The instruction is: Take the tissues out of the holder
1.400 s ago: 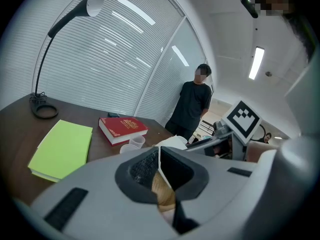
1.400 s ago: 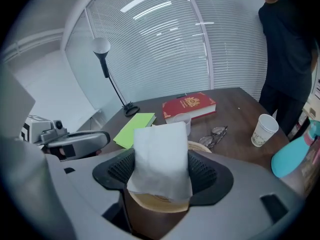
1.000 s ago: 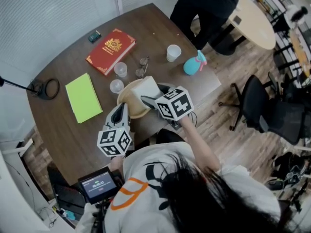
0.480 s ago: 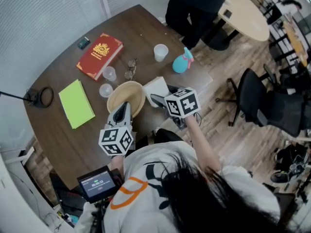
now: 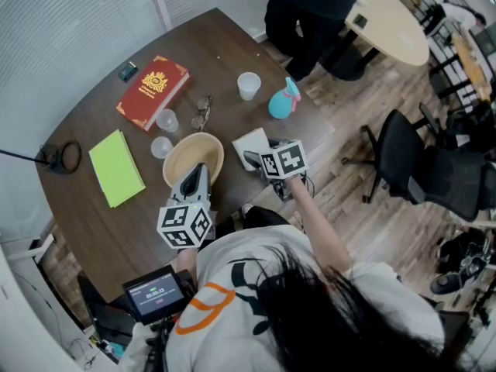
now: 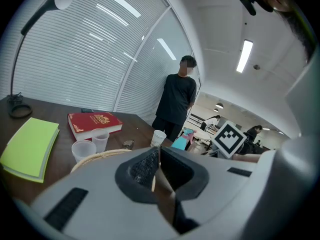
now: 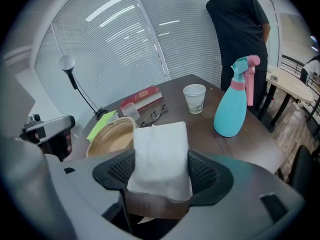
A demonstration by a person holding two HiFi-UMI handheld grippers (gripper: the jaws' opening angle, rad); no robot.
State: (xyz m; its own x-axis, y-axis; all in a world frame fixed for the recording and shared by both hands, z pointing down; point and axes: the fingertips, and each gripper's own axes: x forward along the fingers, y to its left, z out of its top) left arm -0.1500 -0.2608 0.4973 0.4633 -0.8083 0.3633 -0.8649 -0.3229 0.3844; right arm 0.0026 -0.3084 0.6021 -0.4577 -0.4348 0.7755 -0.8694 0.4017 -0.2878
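The round brown bench [image 5: 232, 53] fills most of the head view, and a person in dark clothes [image 5: 310, 6] stands at its far edge. Near the front edge sits a tan woven basket [image 5: 190, 155]. The left hand-held gripper [image 5: 195, 174] is at its near rim with the jaws narrow, pinched on the rim, and a thin tan strip shows between the pads. Left of the basket lies a green notebook [image 5: 116, 167], and behind it a red book [image 5: 153, 91]. A teal spray bottle [image 5: 282, 101] with a pink top stands upright toward the far right. The folded white tissues [image 5: 252, 140] are out of the basket, just to its right, clamped between the jaws of the right hand-held gripper [image 5: 253, 158]. Whether they touch the bench cannot be told. A paper cup [image 5: 249, 85] stands near the bottle, and two clear cups [image 5: 167, 120] and a pair of glasses [image 5: 201, 113] lie behind the basket.
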